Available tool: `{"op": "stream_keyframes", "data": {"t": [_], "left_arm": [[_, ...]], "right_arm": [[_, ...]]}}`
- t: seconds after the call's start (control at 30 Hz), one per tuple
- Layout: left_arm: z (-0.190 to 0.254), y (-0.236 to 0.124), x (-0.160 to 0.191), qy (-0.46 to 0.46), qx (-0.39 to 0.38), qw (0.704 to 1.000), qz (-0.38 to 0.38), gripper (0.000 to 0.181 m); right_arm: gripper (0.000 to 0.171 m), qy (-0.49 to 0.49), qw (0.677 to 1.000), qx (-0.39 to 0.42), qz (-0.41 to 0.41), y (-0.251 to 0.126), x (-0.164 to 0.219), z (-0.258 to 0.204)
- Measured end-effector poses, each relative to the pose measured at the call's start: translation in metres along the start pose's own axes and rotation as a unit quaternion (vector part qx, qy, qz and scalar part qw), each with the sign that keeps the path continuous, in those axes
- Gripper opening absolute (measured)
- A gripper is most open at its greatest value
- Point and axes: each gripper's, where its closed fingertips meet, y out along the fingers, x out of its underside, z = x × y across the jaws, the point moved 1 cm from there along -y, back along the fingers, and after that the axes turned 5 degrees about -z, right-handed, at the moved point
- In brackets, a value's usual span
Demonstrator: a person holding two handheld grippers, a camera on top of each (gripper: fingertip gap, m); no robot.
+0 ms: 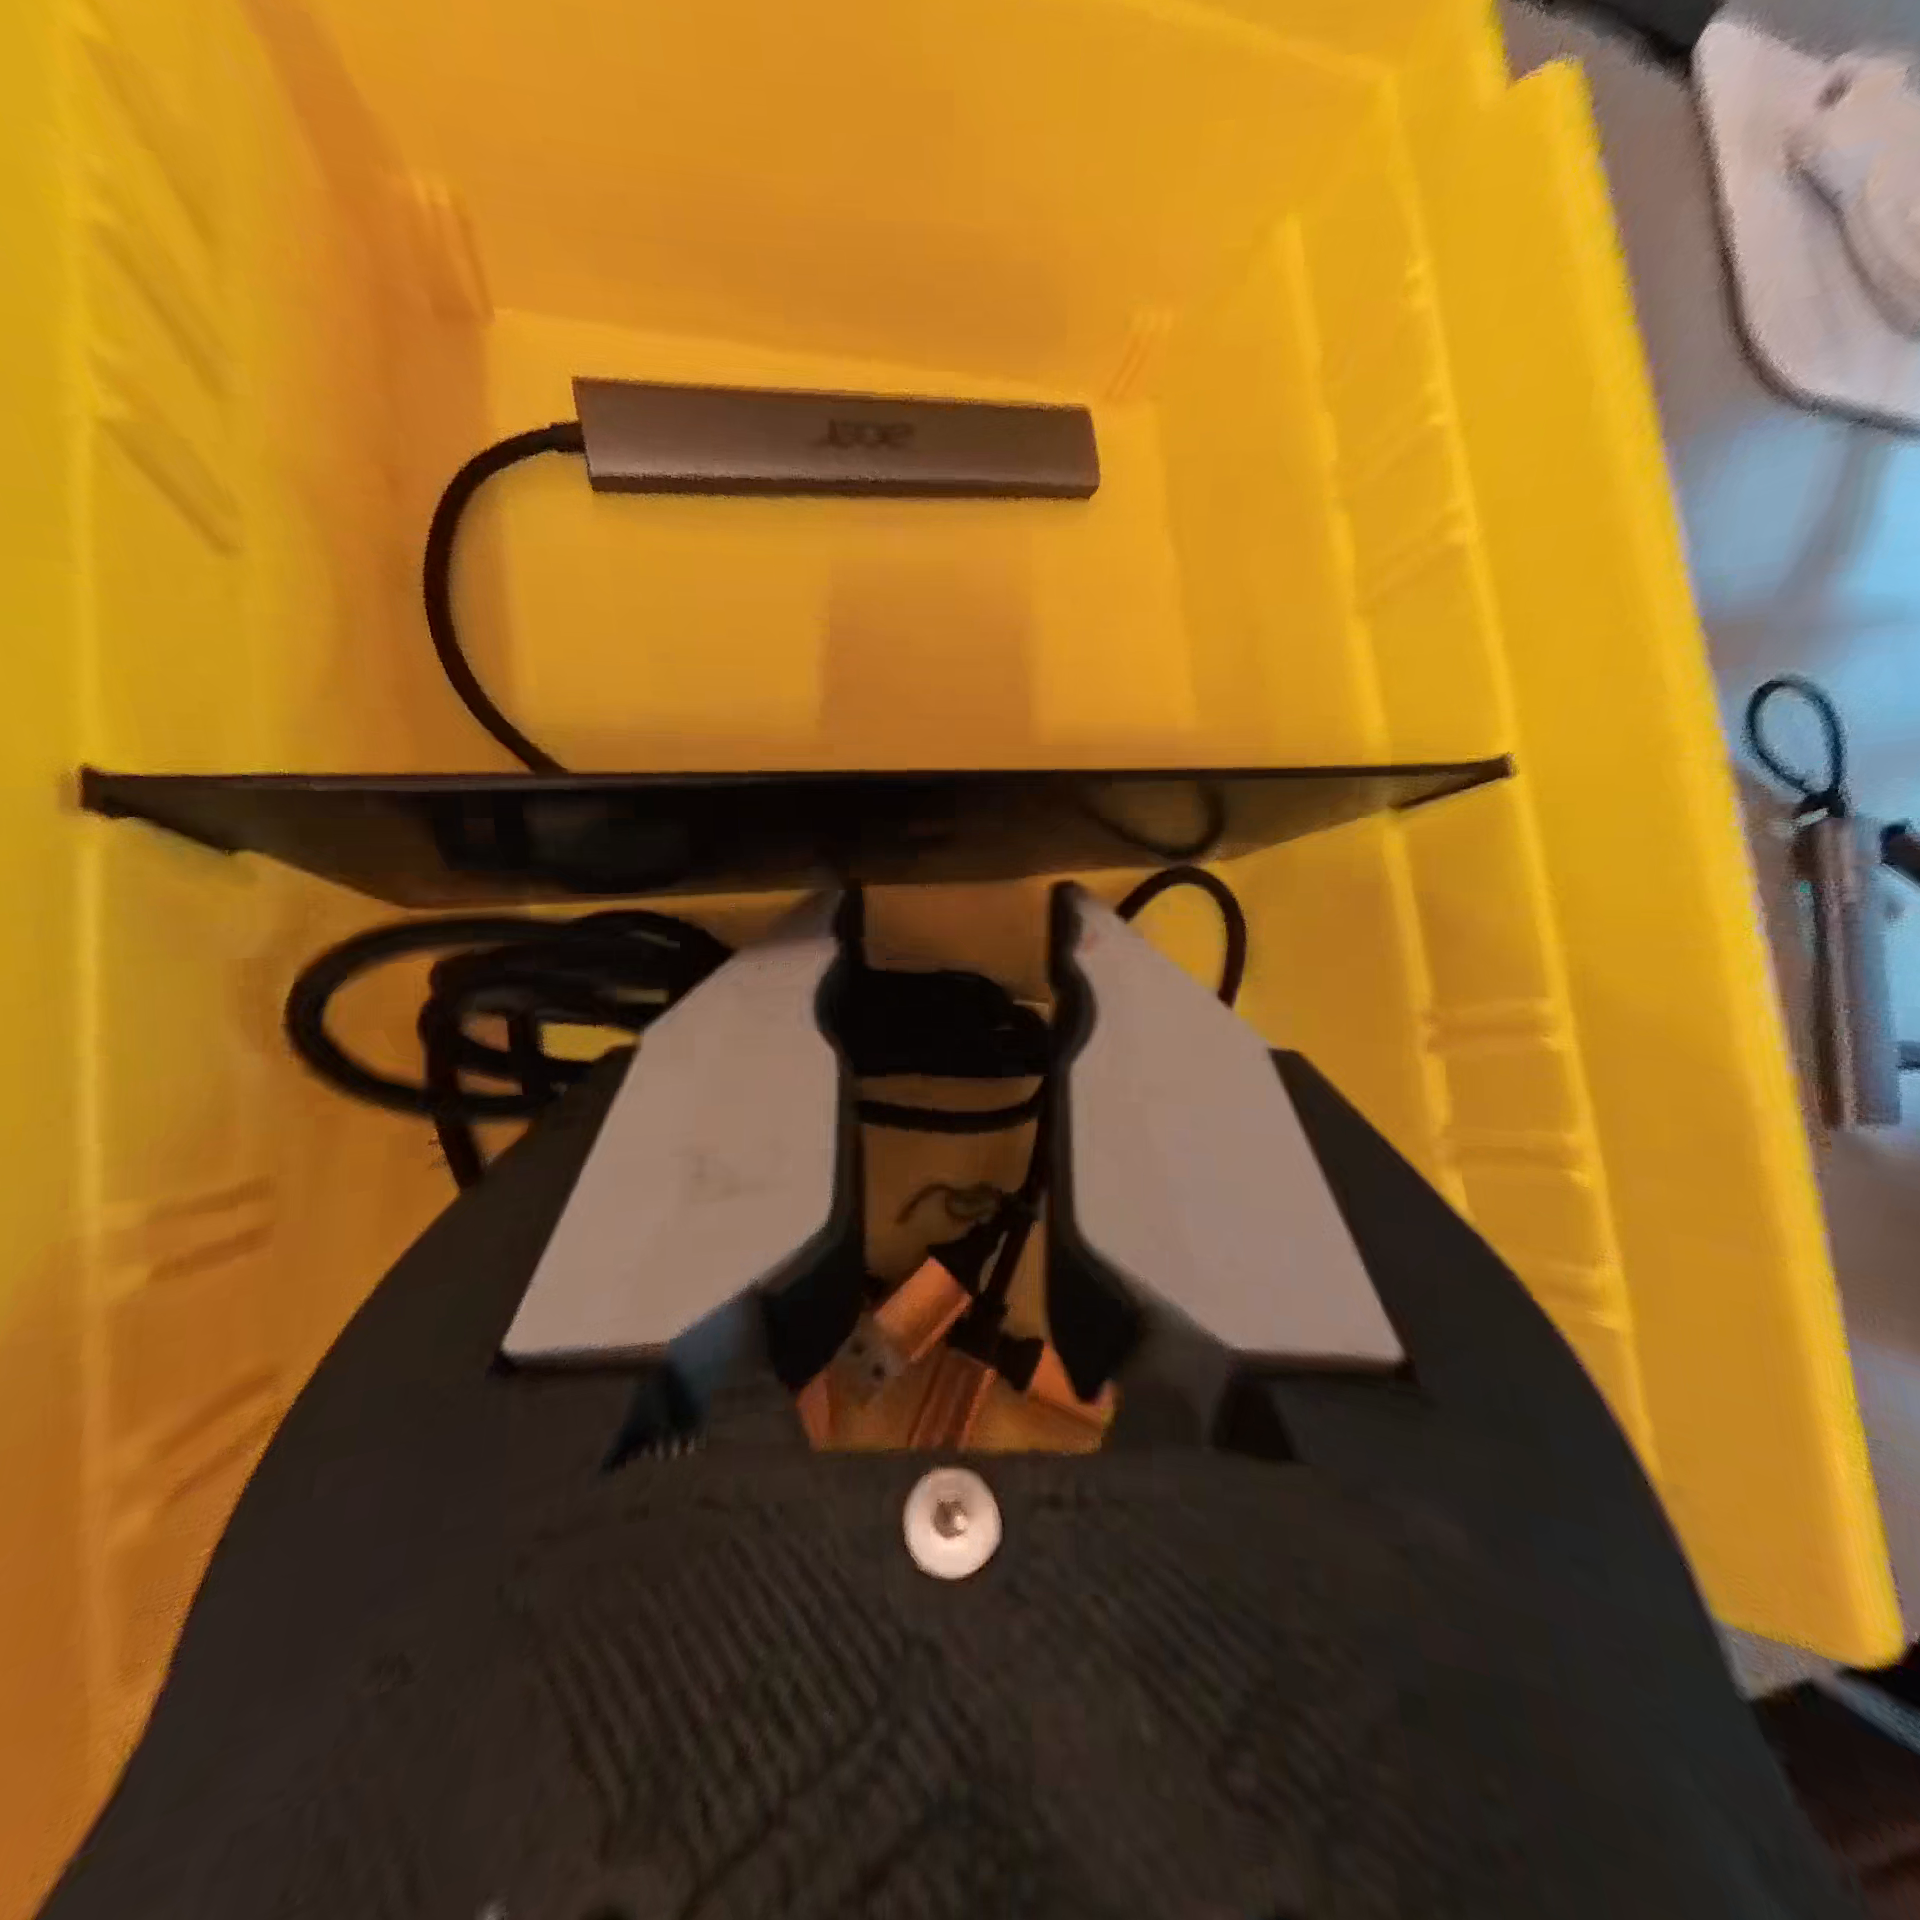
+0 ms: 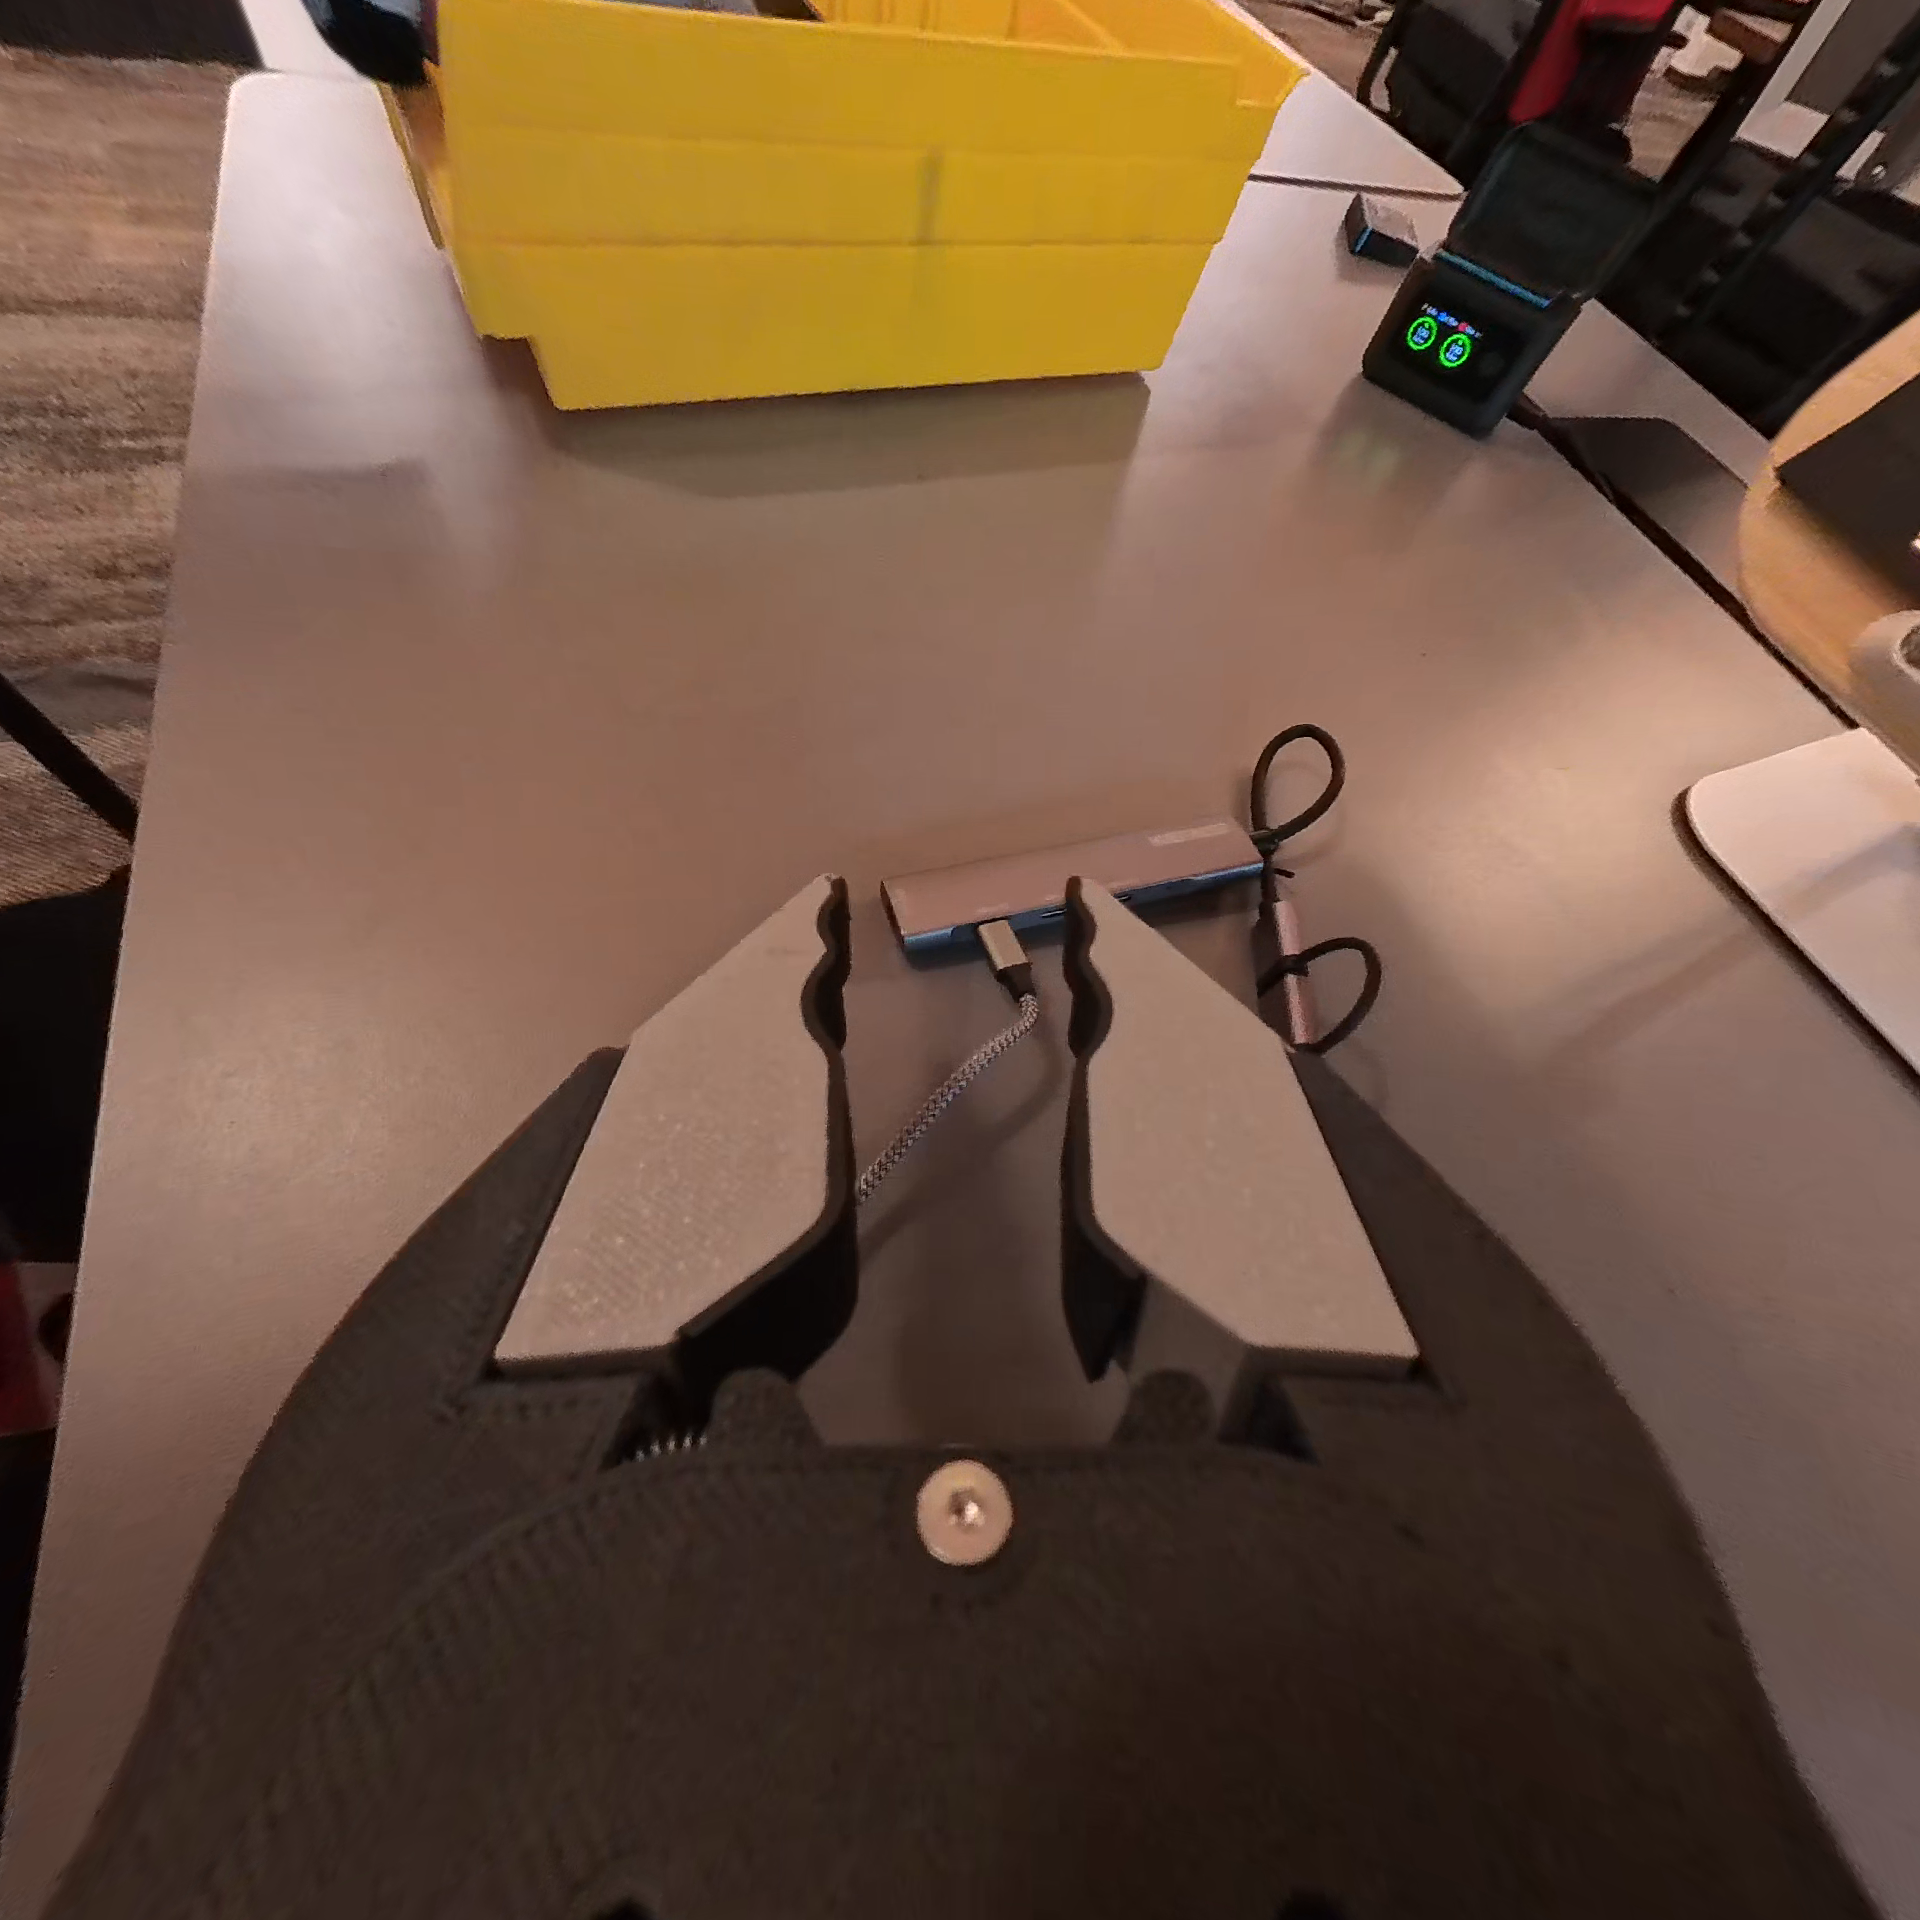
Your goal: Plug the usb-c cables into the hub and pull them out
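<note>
In the right wrist view a slim grey hub (image 2: 1143,862) lies on the grey table (image 2: 623,675). A silver braided usb-c cable (image 2: 940,1101) is plugged into its near side and runs back between my fingers. My right gripper (image 2: 954,894) is open and empty, its tips just short of the hub on either side of the plug. My left gripper (image 1: 951,914) is open and empty inside a yellow bin (image 1: 260,623), over coiled black cables (image 1: 499,1029) with copper-coloured plugs (image 1: 883,1340). A second grey hub (image 1: 831,436) lies in the bin's far compartment.
A black divider (image 1: 727,821) splits the bin in two. The bin also stands at the back of the table in the right wrist view (image 2: 831,208). The table hub's own black lead (image 2: 1299,790) is tied in loops at its right end. A black charger (image 2: 1455,332) and a white stand base (image 2: 1829,873) sit to the right. One gripper's finger ends stand about 35 centimeters off the other's.
</note>
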Motion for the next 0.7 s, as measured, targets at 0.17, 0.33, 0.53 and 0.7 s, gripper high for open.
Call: {"op": "stream_keyframes", "data": {"t": [0.17,0.33,0.53,0.7], "left_arm": [[-0.010,-0.006,-0.006,0.052,-0.042,0.998,-0.005,0.000],[-0.003,-0.041,-0.020,0.075,-0.043,0.995,0.046,0.000],[-0.018,-0.051,-0.014,0.005,-0.050,0.998,0.023,0.070],[-0.037,-0.031,0.010,-0.012,-0.135,0.990,-0.028,0.085]], "right_arm": [[0.037,0.004,1.000,-0.001,-0.001,0.000,0.001,0.001],[0.036,0.002,1.000,-0.007,-0.004,0.002,0.002,-0.002],[0.036,-0.006,1.000,-0.004,-0.013,0.005,0.005,-0.003],[0.033,-0.002,1.000,-0.006,-0.014,0.005,0.006,-0.002]]}}
